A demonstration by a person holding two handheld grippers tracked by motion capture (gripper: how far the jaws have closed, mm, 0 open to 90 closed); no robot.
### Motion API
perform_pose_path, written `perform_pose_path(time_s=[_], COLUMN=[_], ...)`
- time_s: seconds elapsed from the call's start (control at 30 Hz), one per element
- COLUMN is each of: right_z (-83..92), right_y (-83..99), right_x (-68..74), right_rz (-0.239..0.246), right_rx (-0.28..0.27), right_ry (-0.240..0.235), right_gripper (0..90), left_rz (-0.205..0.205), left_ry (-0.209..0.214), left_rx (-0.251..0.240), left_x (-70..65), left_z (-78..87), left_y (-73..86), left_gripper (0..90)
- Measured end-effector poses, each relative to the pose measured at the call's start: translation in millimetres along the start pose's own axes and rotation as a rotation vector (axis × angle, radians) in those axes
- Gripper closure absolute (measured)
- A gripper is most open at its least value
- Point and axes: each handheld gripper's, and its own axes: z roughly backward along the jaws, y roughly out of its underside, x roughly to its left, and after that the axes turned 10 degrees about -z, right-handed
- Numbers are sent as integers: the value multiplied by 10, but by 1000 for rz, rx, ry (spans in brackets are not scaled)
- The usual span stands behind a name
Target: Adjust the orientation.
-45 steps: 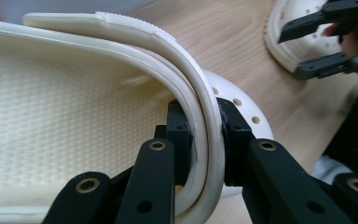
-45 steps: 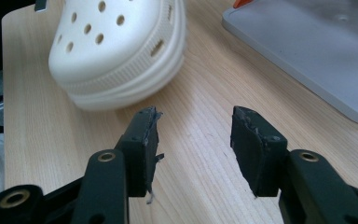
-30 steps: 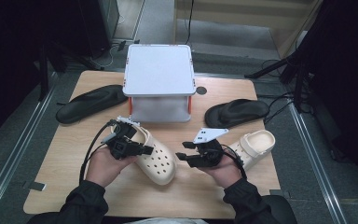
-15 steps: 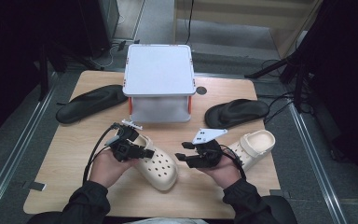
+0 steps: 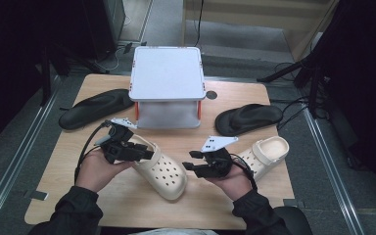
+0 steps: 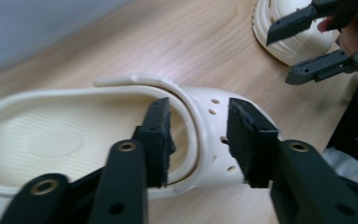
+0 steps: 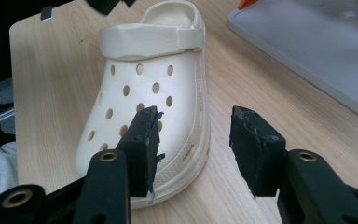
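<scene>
I have a cream clog (image 5: 156,164) in the lower middle of the high view, lying on the pale wood tabletop (image 5: 235,205). Its long axis runs diagonally: heel toward the upper left, rounded toe toward the lower right. The clog is smooth moulded foam with rows of round vent holes over the toe and a ribbed footbed, and its strap is folded forward over the upper.

My left gripper (image 5: 136,152) sits over the heel end. In the left gripper view its fingers (image 6: 157,135) are parted, one inside the opening by the strap, the other outside against the perforated wall; I cannot tell whether they are pressing on it.

My right gripper (image 5: 192,160) is just right of the toe. In the right gripper view its fingers (image 7: 145,147) stand wide apart, holding nothing, with the clog's edge in front of the left one.

A second cream clog (image 5: 265,153) lies at right. Two black insoles (image 5: 96,108) (image 5: 248,118) flank a grey, flat-topped stand (image 5: 167,84) in the upper middle.
</scene>
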Motion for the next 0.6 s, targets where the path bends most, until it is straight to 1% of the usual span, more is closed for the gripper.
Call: perform_pose_path(time_s=[0.17,0.23,0.33,0.37,0.4,0.43,0.6], right_z=[-12,-22,-41,-46,-50,-56,-86], right_y=[14,26,42,48,54,60,107], right_x=[76,112,184,206,228,241,341], right_rz=[-6,-7,-13,-16,-24,-22,-28], right_rx=[-2,-2,2,1,-1,1,24], right_ry=[-13,-22,-33,-37,-41,-45,-58], right_gripper=[573,598,644,656,698,726,844], left_rz=[-4,-5,-6,-10,-12,-16,-39], left_ry=[-9,-22,-35,-39,-32,-25,-29], left_rx=[15,21,36,38,39,39,73], left_x=[175,251,392,434,474,500,673], left_z=[93,117,136,138,134,131,77], left_y=[53,86,130,139,147,153,156], left_gripper=[745,806,874,886,887,889,900])
